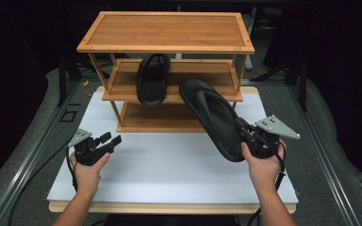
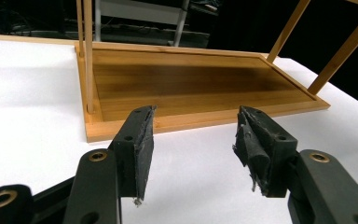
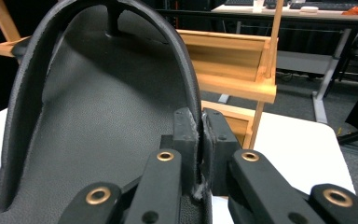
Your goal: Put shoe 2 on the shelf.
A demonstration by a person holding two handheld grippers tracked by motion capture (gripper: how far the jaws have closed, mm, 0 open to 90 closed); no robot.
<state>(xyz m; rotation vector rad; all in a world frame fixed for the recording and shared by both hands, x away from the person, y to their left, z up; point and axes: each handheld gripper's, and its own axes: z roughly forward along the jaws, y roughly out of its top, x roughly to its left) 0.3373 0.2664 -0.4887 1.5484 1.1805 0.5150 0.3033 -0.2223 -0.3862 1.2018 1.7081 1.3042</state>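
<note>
A black flip-flop (image 1: 214, 117) hangs tilted in the air in front of the bamboo rack (image 1: 165, 44), its toe end up near the middle shelf. My right gripper (image 1: 245, 132) is shut on its heel edge; in the right gripper view the jaws pinch the raised rim of the flip-flop (image 3: 98, 116) at my right gripper (image 3: 200, 135). A second black flip-flop (image 1: 152, 78) lies on the rack's middle shelf, left of centre. My left gripper (image 1: 109, 141) rests low over the white board at the left, open with nothing between its fingers; the left gripper (image 2: 193, 140) faces the bottom shelf (image 2: 191, 86).
The three-tier bamboo rack stands at the back of the white board (image 1: 169, 160), its top shelf and bottom shelf bare. Dark floor and metal rails (image 1: 23, 160) flank the table. A desk with chairs (image 3: 307, 28) lies beyond the rack.
</note>
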